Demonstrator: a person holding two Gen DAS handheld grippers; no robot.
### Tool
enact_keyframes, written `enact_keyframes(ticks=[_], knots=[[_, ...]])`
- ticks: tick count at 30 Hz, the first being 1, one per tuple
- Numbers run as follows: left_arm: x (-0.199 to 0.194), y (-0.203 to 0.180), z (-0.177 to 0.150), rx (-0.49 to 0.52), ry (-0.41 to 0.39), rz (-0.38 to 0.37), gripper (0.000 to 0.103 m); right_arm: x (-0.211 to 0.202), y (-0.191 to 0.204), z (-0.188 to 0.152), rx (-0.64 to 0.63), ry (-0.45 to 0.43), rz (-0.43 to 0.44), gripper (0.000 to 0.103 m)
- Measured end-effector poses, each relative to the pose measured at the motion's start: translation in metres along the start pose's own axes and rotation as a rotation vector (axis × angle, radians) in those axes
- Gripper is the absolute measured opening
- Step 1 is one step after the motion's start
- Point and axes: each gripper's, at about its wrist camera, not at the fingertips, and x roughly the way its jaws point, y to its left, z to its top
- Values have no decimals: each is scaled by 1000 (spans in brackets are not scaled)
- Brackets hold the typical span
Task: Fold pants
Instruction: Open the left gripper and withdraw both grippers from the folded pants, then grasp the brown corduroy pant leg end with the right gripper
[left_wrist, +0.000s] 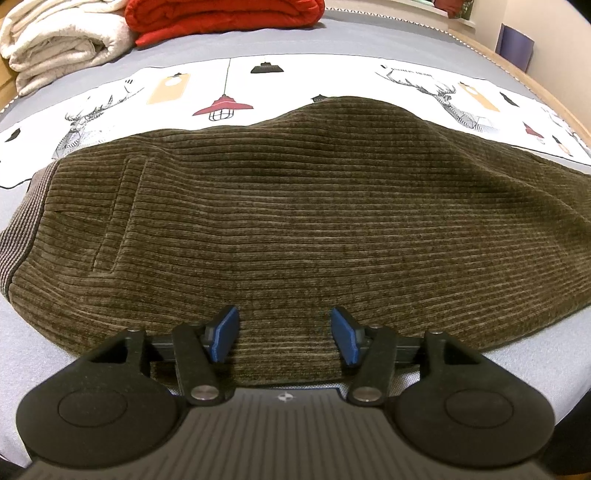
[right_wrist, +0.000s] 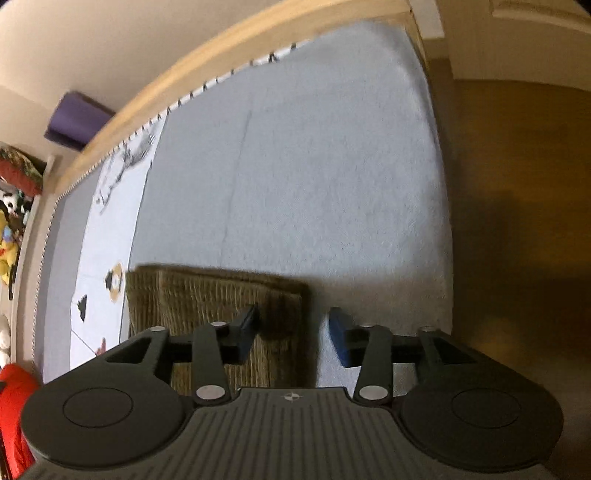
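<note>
Brown corduroy pants (left_wrist: 295, 221) lie flat on the grey bed (right_wrist: 295, 166), apparently already doubled leg over leg. Left gripper (left_wrist: 284, 338) over their near edge, fingers wide, empty. Right gripper (right_wrist: 293, 332) at the leg ends, wide, empty. Crosswise folds remain.

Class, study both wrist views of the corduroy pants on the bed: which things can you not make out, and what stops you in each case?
- Pants, left wrist view: near hem hidden behind the left gripper; right end cut off by the frame edge.
- Pants, right wrist view: motion blur; the right gripper body covers the near part, so layers cannot be counted.
- Cream blanket and red blanket: tops cut off by the upper edge.
</note>
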Motion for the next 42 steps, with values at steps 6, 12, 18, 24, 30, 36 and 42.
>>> enact_keyframes(ticks=[6,12,18,24,30,36,42], knots=[[0,0,-1,3,-2,-2,61,15,21,-9,-139,5,-36,47],[0,1,0,-4,1,-6,62,6,35,-16,-148,-37,18,15],[0,2,0,-7,3,-15,63,-68,122,-88,-522,-295,179,14],[-4,6,-2,-12,5,-37,63,-149,185,-293,-1258,-444,586,14],[-9,12,-4,-36,15,-59,64,-98,155,-475,-1882,48,566,14],[-13,17,-5,-63,21,-87,65,-102,128,-515,-2081,7,502,14],[-12,18,-2,-96,29,-97,70,-117,109,-519,-2227,-76,573,20]])
